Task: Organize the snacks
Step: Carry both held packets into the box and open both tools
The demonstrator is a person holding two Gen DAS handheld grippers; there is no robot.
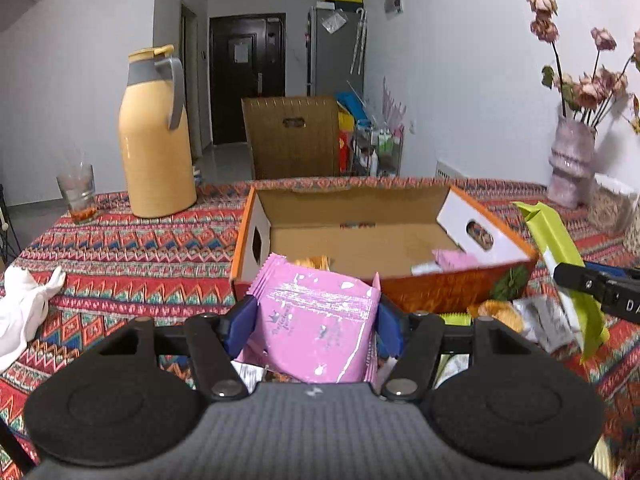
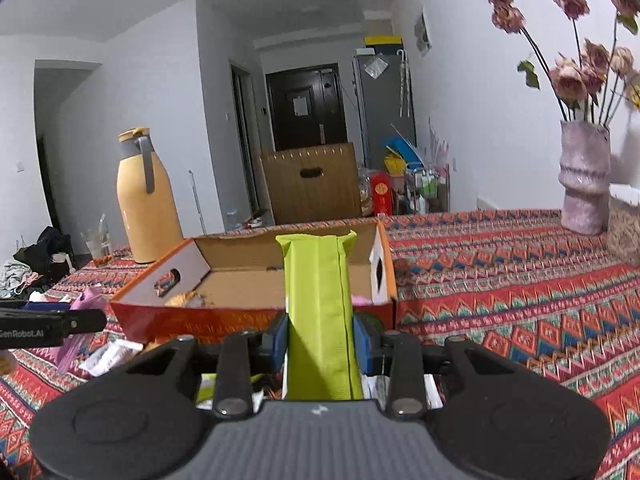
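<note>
Nearest, each claw was clenched on a snack. The left gripper (image 1: 316, 316) pinched a pink packet (image 1: 320, 320) between its blue pads, and the right gripper (image 2: 320, 340) squeezed a tall green packet (image 2: 320, 312) that stood upright. Both were held above the table, just short of the box (image 1: 440, 284). Under and between them a few loose snacks (image 1: 536, 320) lay on the tablecloth (image 1: 120, 264), so sorting looked only partly done. Inside the box sat a couple of packets; most of its floor was bare. Its near wall was low, its end flaps leaned inward. Beyond stood a jug (image 1: 156, 136), a glass (image 1: 78, 192) and a vase (image 2: 584, 176), well clear.
</note>
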